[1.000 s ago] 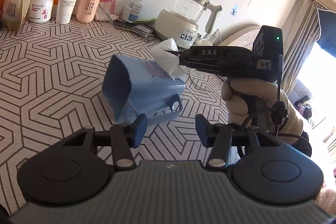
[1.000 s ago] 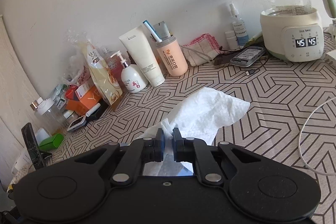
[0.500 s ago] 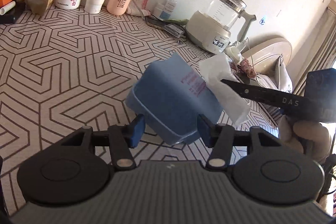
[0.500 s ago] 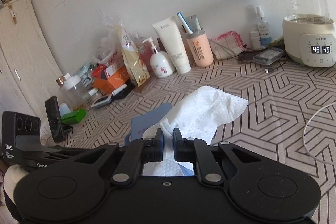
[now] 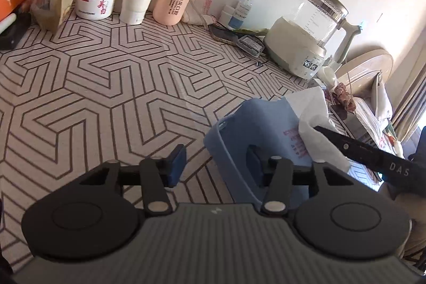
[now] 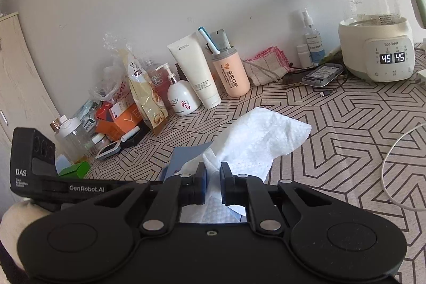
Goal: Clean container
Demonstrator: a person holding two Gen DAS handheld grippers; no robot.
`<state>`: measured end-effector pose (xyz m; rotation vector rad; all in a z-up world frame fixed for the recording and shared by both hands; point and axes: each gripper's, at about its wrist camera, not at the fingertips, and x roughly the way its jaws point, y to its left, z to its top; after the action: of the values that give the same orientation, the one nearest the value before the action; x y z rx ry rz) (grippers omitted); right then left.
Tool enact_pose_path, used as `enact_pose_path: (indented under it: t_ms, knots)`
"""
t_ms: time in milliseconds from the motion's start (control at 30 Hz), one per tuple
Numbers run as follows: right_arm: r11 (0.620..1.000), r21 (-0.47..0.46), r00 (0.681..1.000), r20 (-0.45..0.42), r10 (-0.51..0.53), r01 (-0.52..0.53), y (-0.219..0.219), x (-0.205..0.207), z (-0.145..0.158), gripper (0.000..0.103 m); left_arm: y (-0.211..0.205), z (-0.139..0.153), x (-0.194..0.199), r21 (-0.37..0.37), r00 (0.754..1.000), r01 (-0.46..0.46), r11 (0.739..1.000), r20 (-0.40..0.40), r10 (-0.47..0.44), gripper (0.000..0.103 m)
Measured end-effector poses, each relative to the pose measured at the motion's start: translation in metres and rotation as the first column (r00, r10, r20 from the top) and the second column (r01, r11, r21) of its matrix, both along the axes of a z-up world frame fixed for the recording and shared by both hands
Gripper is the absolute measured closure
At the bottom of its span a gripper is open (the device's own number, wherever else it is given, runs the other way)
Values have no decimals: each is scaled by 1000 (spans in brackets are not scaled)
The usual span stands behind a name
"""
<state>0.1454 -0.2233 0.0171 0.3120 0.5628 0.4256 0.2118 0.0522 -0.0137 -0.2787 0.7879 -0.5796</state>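
Your left claw (image 5: 217, 164) stands wide, one finger inside the blue container (image 5: 255, 132) and the other outside its wall, neither visibly pressing it. Your right claw (image 6: 213, 186) is closed narrow on a white wipe (image 6: 263, 140), which fans out ahead of the fingers. From the left wrist view, the wipe (image 5: 316, 129) lies against the container's outer side. The container sits tilted over the patterned worktop (image 5: 106, 87), well apart from the kettle (image 6: 372, 25).

right gripper (image 6: 213, 184) jaws pinch white tissue (image 6: 262, 140) over blue container (image 6: 186, 157), kettle (image 6: 372, 17) behind.
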Motion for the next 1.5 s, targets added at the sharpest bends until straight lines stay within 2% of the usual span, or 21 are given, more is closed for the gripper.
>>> enact_pose_path:
  t_ms: [33,167,267,300,433,500,633,833,933,1067,1233,1367,1433,1500]
  knots:
    - [1000,-18,1000,12,-1,1,2,-2,0,88,-5,-2,2,18,1000,2,1000,14,-3,80]
    - [996,-83,998,55,-9,14,12,-12,2,87,-24,-5,-13,145,987,4,989,157,-27,82]
    - [988,-154,996,92,-9,23,25,-23,5,87,-34,-6,-25,227,971,5,974,231,-59,83]
    - [984,-178,995,103,-1,20,29,-26,6,85,-35,-6,-26,233,970,4,973,235,-60,84]
    - [970,-241,993,121,8,22,35,-35,8,85,-26,-3,-14,150,992,19,989,121,-38,84]
    - [975,-223,993,119,8,19,32,-37,7,85,-23,-5,-10,120,996,26,992,84,-37,83]
    - [980,-198,993,119,-4,28,28,-38,6,85,-27,-5,-13,140,993,30,990,106,-45,85]
    - [986,-161,994,110,-12,30,21,-42,5,85,-28,-5,-18,125,989,30,992,139,-48,85]
    - [988,-152,994,107,-17,33,21,-47,5,85,-31,-3,-26,147,982,24,989,183,-52,85]
    - [988,-144,994,107,-37,53,21,-59,6,85,-35,4,-42,183,958,30,983,276,-80,86]
    - [984,-173,992,122,-14,35,30,-66,13,85,-42,11,-70,280,897,15,960,420,-137,86]
    - [980,-182,983,180,-44,77,32,-56,22,85,-45,17,-81,298,859,32,954,480,-179,86]
    - [980,-173,979,194,-60,95,31,-55,22,85,-47,18,-83,309,852,28,951,491,-184,86]
    - [980,-178,977,208,-54,92,34,-59,17,85,-45,17,-81,299,859,24,954,483,-173,86]
